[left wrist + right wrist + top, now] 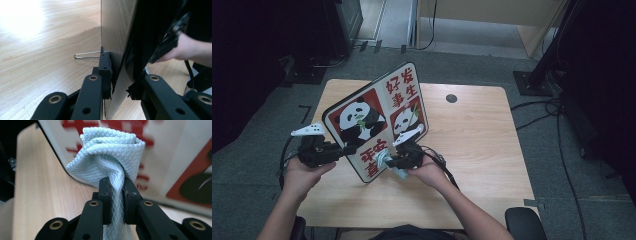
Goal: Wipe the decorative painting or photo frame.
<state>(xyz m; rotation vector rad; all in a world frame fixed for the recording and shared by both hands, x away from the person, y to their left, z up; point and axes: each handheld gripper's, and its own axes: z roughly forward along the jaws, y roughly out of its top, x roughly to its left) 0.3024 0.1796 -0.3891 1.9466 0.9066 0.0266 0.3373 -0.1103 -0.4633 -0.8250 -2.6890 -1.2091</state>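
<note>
Light wood table point(472, 135): left tool point(343, 150) clamps upright panda-print board point(377, 117); right tool point(387, 161) pinches pale blue waffle cloth point(110, 152) at board's lower edge. Wiping prob. barely begun; most of face left.

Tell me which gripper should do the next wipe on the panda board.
Right. The right gripper is shut on the pale blue cloth, bunched against the panda board face. The left gripper is clamped on the board's edge, holding it upright on the table, so it is probably best kept there.
</note>
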